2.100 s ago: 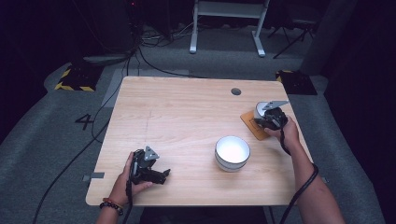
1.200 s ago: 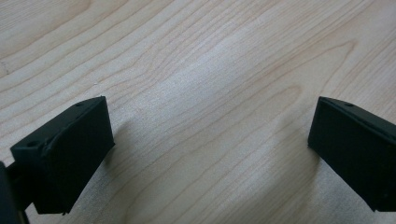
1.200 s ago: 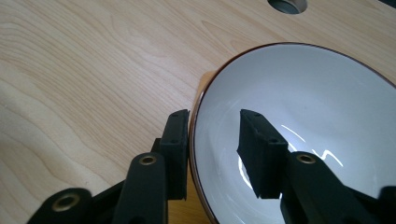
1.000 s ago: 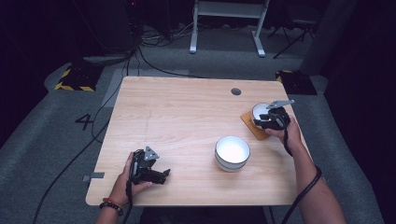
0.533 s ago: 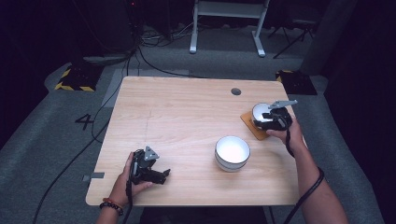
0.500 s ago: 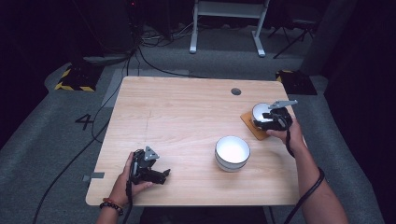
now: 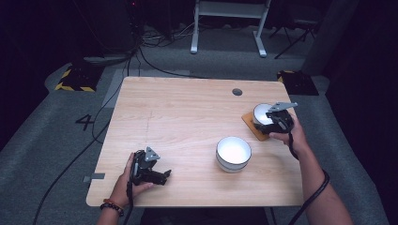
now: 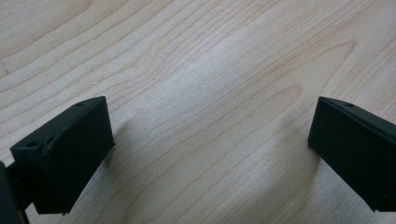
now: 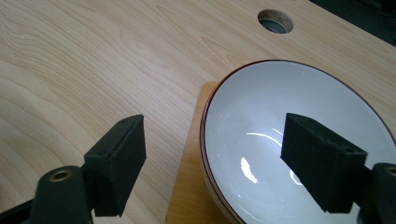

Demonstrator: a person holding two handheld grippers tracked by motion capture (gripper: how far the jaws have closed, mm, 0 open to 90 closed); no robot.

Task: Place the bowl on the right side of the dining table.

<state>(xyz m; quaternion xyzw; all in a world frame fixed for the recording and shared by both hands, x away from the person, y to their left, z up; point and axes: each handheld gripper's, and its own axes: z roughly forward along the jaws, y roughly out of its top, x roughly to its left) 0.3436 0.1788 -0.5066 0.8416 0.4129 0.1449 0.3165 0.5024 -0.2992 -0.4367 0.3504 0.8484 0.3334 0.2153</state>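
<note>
A white bowl with a dark rim point(image 7: 261, 114) point(image 9: 261, 107) sits on a small orange-brown board point(image 7: 248, 123) point(image 9: 187, 186) at the table's right side. My right gripper point(image 7: 268, 123) point(image 9: 212, 135) straddles its near rim, one jaw outside and one inside. The jaws have just been opening, and neither pad presses on the rim. At the front left my left gripper point(image 7: 163, 176) point(image 8: 210, 126) rests on the bare wooden table point(image 7: 178, 117), held in a hand. It is open with nothing between its jaws.
A second white bowl point(image 7: 233, 152) stands right of the table's centre, toward the front edge. A round cable hole point(image 7: 237, 92) point(image 9: 275, 21) lies behind the board. Cables and a desk frame are on the floor beyond the table.
The right gripper has eased slightly to the right, uncovering more of the bowl on the board. The left hand and the centre bowl stay put.
</note>
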